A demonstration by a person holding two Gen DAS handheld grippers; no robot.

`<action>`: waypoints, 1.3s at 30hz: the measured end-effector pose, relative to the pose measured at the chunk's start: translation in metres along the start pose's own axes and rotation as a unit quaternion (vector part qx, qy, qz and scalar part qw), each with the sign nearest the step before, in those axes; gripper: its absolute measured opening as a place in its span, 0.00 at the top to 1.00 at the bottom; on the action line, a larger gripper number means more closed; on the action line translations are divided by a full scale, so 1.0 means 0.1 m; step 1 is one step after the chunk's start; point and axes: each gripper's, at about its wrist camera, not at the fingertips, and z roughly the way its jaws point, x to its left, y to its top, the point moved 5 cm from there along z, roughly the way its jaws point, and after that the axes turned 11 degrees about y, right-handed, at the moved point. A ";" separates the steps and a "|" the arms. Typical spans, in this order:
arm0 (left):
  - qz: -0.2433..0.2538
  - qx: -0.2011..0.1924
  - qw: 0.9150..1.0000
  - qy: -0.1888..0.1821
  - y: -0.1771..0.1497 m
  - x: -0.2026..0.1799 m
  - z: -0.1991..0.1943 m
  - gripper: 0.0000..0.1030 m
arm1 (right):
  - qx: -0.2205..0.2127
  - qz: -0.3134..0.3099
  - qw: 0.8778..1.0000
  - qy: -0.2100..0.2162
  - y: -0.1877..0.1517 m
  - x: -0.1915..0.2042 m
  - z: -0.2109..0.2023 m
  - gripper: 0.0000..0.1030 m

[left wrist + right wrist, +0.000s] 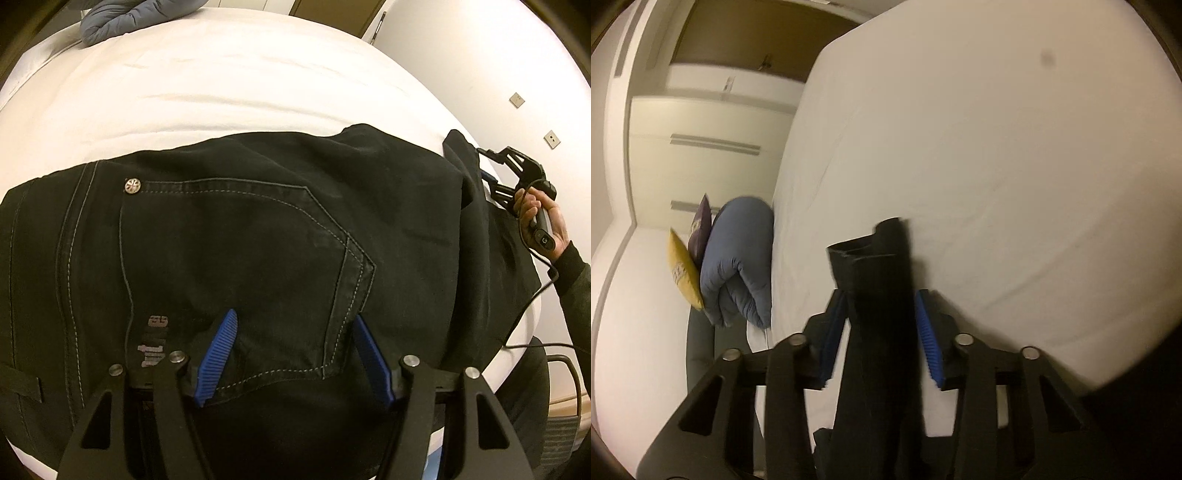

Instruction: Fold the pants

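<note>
Pants [258, 236], black with pale stitching, lie spread over the near part of the bed [229, 96], seat side up, so the back pocket [236, 266] and a metal rivet [132, 185] at its corner show. A small woven label [153, 343] sits just beside the pocket's near corner. In the left wrist view the left claw [295, 354] hangs low over the pocket with its blue pads [218, 354] spread wide; whether the tips touch the cloth I cannot tell. At the right edge of the bed the fabric rises in a fold where the right claw [489, 181] has hold of it, the right hand [539, 218] wrapped round its handle and a cable [532, 310] trailing down from it.

In the right wrist view the right claw [882, 314] has a bunched black end of the pants [882, 280] standing up between its pads [929, 332]. The right pad lies against the cloth, while a sliver of white shows beside the left pad, so a firm pinch cannot be told from this view alone. White sheet fills the area beyond it. At the far end of the bed a rolled blue duvet [738, 258] rests against the mattress edge, with a yellow cushion [681, 266] and a purple cushion [700, 229] just beside it.
</note>
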 end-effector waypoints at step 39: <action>-0.017 0.019 1.000 0.005 0.08 0.05 -0.02 0.34 | -0.210 0.070 0.974 -0.044 -1.23 -0.77 -2.86 0.99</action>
